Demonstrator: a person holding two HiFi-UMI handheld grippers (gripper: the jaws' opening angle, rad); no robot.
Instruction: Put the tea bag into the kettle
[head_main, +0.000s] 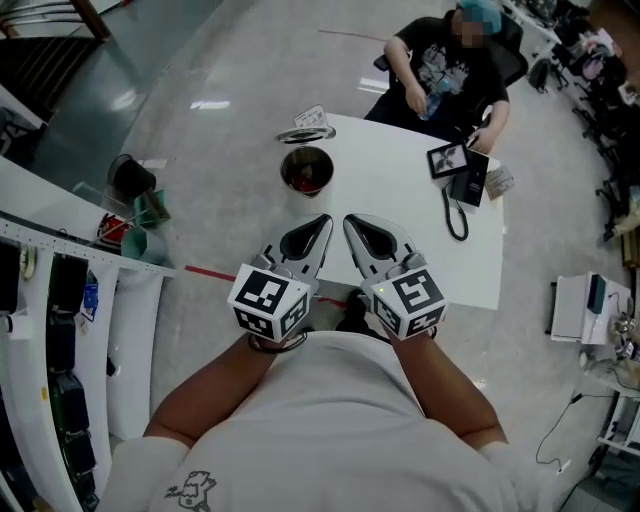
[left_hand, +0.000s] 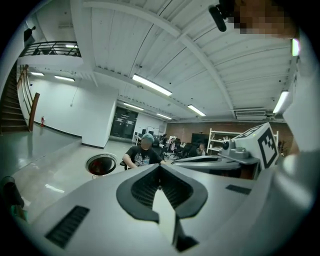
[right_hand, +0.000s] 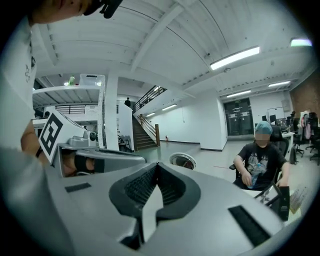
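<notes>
- The left gripper (head_main: 322, 222) and the right gripper (head_main: 350, 222) sit side by side at the near edge of the white table (head_main: 440, 250), tips pointing to the far side. Each has its jaws pressed together with nothing between them.
- The kettle (head_main: 307, 170) stands open-topped just beyond the tips, a little to the left. A flat round lid (head_main: 305, 134) lies on the table behind it.
- A small pale packet at the far edge, touching or just beside the lid, is probably the tea bag (head_main: 311, 116). It is too small to be sure, and neither gripper view shows it.
- My judgement on handling: it should be very light, thin and soft, easy to crush or tear. Lying flat on a smooth top, it gives the jaws little to bite and may slide away when nudged.
- The best hold would be a raised corner or edge, or a tag or string if it has one, taken with a gentle pinch. The jaws must open first.
- The kettle looks rigid and metal, likely heavy enough to stay put, and its wide mouth is an easy target.
- A seated person (head_main: 455, 70) works at the far right, well apart from the kettle.
</notes>
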